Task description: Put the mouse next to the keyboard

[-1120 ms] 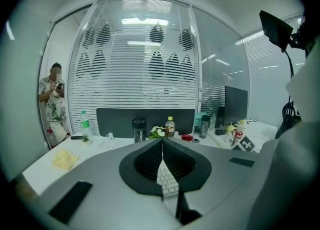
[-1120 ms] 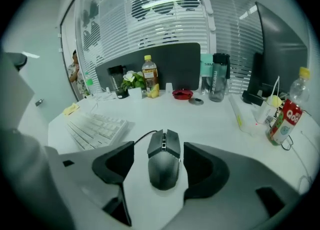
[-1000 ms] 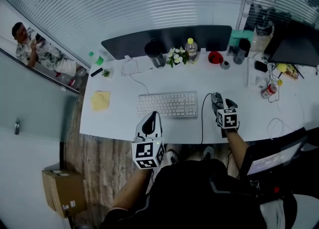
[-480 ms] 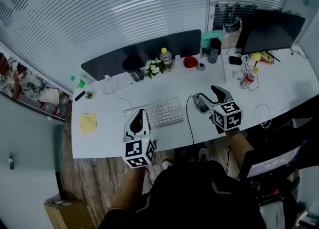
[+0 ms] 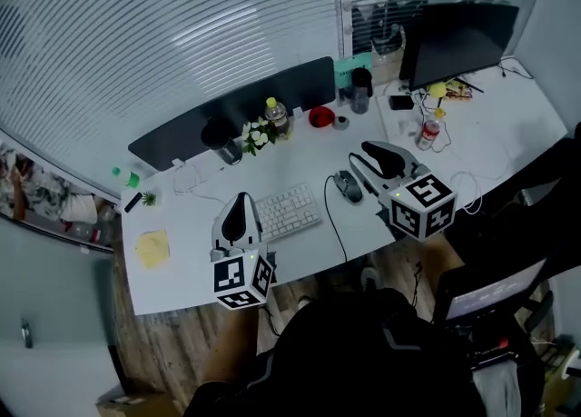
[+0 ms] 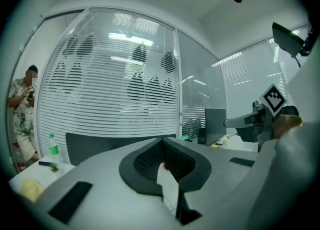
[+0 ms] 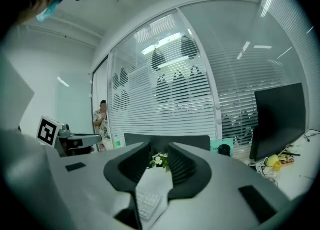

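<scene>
Just beside right gripper [image 5: 360, 153], mouse [image 5: 348, 185], lying on desk [image 5: 304, 163]

Head looks down; gripper views level (keyboard [image 5: 286, 211] shared).

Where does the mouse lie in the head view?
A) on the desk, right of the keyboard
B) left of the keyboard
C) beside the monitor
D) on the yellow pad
A: the mouse lies on the desk close to the right end of the keyboard, far from the pad and the monitor.
</scene>
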{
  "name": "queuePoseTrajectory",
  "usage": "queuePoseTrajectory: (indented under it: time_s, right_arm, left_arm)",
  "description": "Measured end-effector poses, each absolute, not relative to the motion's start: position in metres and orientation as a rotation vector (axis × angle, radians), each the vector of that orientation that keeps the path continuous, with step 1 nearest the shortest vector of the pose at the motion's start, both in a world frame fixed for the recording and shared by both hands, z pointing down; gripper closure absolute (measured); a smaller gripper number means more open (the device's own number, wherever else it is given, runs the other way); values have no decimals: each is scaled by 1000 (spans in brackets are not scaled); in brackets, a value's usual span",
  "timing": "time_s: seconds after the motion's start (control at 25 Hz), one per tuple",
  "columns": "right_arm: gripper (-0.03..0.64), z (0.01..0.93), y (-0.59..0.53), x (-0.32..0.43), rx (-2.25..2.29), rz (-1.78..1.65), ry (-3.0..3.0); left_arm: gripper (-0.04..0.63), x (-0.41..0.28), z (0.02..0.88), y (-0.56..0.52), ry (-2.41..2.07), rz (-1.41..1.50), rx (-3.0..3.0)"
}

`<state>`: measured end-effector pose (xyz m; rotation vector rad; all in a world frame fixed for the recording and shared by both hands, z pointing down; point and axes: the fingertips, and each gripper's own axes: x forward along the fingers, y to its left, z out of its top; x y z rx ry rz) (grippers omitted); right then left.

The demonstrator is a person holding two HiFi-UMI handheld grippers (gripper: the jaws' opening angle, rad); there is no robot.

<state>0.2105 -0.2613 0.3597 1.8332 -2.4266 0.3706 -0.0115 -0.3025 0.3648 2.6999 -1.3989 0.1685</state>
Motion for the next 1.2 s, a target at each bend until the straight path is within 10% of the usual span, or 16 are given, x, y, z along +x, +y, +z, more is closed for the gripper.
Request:
queuePoseTrajectory:
  time_s: [0.24, 1.2]
  right_arm:
    - [617, 345, -257, 210, 1852, 365, -2447]
    - [618, 318, -252, 213, 1877, 229, -2413]
  left_arm:
    - [566, -9, 351, -301, -1362, 109, 2724]
    - [566, -15, 332, -297, -1369, 54, 2694]
